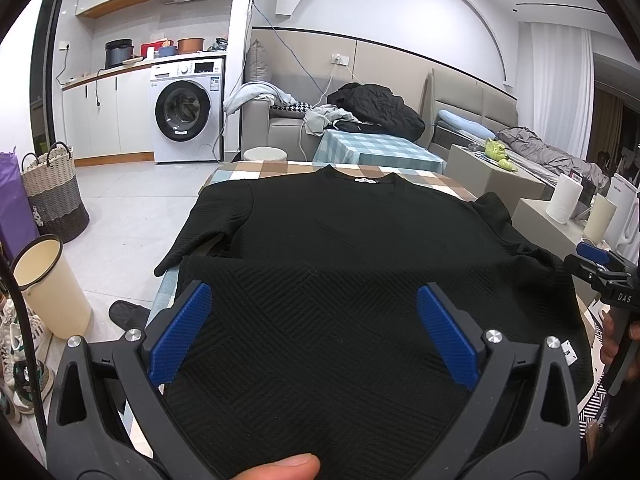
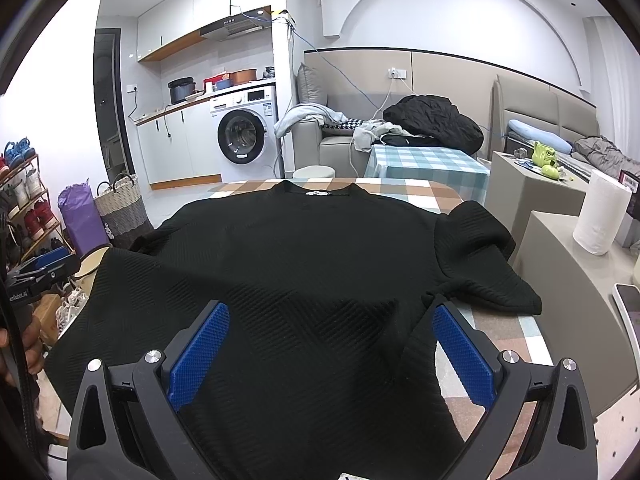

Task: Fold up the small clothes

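Observation:
A black textured short-sleeved top (image 1: 344, 248) lies spread flat on a checked tablecloth (image 1: 280, 168), collar at the far side, hem toward me. It also shows in the right wrist view (image 2: 304, 256). My left gripper (image 1: 314, 300) is open, its blue pads (image 1: 184, 328) wide apart over the hem's left part, holding nothing. My right gripper (image 2: 330, 320) is open over the hem's right part, its right pad (image 2: 464, 352) near the side seam below the right sleeve (image 2: 480, 264). The right gripper also shows at the right edge of the left wrist view (image 1: 600, 264).
A cream bin (image 1: 48, 284) and woven basket (image 1: 52, 196) stand on the floor left of the table. A grey side unit with paper roll (image 2: 600, 212) stands to the right. A second checked table (image 2: 428, 160), sofa and washing machine (image 1: 186, 108) are beyond.

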A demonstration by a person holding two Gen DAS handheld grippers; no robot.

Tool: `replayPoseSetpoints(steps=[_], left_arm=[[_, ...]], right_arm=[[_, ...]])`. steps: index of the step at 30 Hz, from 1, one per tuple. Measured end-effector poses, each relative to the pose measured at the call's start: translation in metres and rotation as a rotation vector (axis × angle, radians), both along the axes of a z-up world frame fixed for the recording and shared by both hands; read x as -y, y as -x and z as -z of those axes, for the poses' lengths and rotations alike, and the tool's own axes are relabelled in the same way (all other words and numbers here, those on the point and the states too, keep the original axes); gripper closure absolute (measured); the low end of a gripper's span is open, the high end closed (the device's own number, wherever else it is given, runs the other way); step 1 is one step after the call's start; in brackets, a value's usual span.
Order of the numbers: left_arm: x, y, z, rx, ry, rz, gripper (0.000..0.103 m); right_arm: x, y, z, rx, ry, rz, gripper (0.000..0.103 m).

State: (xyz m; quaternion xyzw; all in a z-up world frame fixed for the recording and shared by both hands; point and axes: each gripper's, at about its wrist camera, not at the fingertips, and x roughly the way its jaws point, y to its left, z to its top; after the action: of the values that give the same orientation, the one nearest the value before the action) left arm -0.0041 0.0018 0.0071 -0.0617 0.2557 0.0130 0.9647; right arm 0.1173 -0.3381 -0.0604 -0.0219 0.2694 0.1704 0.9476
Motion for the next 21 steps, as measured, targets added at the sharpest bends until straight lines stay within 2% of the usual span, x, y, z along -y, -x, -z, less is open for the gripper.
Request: replayPoseSetpoints(steps=[21], left_arm=[[-0.0016, 0.0019, -0.0003, 0.0, 0.0, 0.001, 0.001]], right_arm=[[0.0004, -0.0008, 0.0001, -0.002, 0.001, 0.005, 0.0]])
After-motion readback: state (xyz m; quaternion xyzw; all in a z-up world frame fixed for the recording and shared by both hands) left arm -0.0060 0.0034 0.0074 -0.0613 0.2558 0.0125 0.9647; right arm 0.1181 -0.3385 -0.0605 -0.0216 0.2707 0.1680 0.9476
